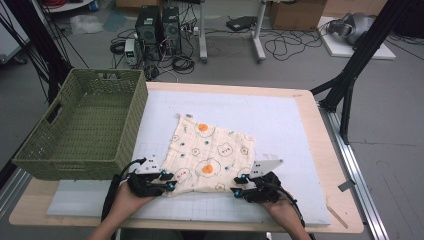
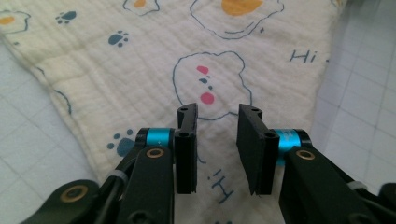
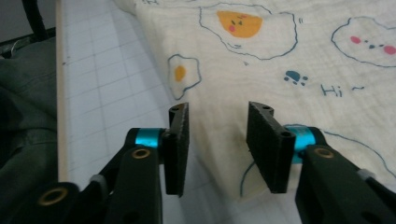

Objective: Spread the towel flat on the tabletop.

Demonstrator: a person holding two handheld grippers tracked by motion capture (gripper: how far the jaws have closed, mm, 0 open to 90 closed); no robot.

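Lying flat on the white surface (image 1: 280, 125), the printed cloth (image 1: 212, 155) presents its near edge to both claws: left claw (image 1: 170, 181) at the near-left corner, right claw (image 1: 238, 187) at the near-right, each equally close. Both claws stand apart, cloth beneath, nothing clamped. Legible print: "Hi" (image 2: 299, 57).

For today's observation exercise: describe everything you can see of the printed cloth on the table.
The cloth is a cream square that looks like quilted muslin, printed with fried eggs, blue paw prints and "Hi". It lies flat and turned at an angle on the white gridded mat. The left gripper and right gripper stand open over its near corners.
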